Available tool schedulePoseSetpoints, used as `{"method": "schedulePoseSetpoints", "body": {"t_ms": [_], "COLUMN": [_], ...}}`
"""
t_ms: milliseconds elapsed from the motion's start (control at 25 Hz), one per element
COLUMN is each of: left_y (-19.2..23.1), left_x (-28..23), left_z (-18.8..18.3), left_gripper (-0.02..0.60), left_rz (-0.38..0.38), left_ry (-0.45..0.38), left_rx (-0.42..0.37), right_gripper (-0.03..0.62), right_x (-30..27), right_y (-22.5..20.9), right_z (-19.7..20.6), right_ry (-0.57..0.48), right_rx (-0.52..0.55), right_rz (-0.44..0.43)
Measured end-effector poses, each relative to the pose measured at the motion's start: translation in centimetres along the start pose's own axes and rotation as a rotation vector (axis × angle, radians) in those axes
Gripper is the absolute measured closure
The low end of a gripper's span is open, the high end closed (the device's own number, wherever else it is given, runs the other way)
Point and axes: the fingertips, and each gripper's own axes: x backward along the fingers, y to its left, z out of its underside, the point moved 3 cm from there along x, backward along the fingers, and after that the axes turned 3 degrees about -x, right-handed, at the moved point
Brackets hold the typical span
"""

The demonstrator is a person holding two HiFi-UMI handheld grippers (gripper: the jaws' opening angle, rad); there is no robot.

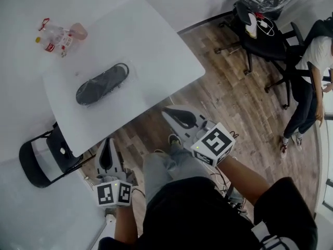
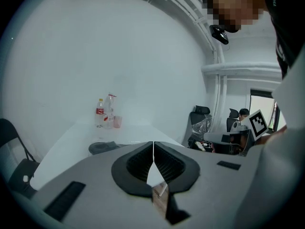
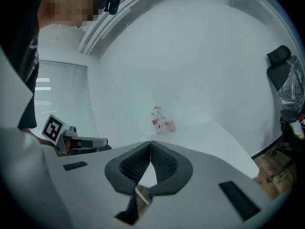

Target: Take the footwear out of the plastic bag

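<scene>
A dark shoe in a clear plastic bag [image 1: 102, 84] lies on the white table [image 1: 151, 46], left of its middle. It shows as a low dark shape [image 2: 102, 147] in the left gripper view. My left gripper [image 1: 108, 140] hangs below the table's near edge, over the floor, jaws shut with nothing between them [image 2: 153, 144]. My right gripper [image 1: 166, 111] sits just off the table's near corner, also shut and empty [image 3: 150, 144]. Both point toward the table, well short of the bag.
Plastic bottles and a pink cup [image 1: 57, 38] stand at the table's far left corner. A black folding chair [image 1: 44, 158] is at the left of the table. Office chairs [image 1: 260, 33] and a seated person [image 1: 315, 72] are at the right, on the wooden floor [image 1: 229, 98].
</scene>
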Motion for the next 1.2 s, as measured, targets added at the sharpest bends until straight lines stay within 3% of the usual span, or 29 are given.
{"method": "schedulePoseSetpoints", "body": {"t_ms": [760,1200], "left_y": [0.1,2.1], "left_x": [0.9,-0.5], "left_z": [-2.4,-2.1], "left_gripper": [0.555,0.555], "left_rz": [-0.014,0.022], "left_ry": [-0.014,-0.005], "left_rx": [-0.028,0.002], "right_gripper": [0.574,0.574], "right_x": [-0.1,-1.7], "right_y": [-0.8,-0.4], "right_z": [-1.1,-2.2], "right_ry": [-0.043,-0.040], "right_rx": [-0.040,0.005], "right_rz": [0.018,0.043]}}
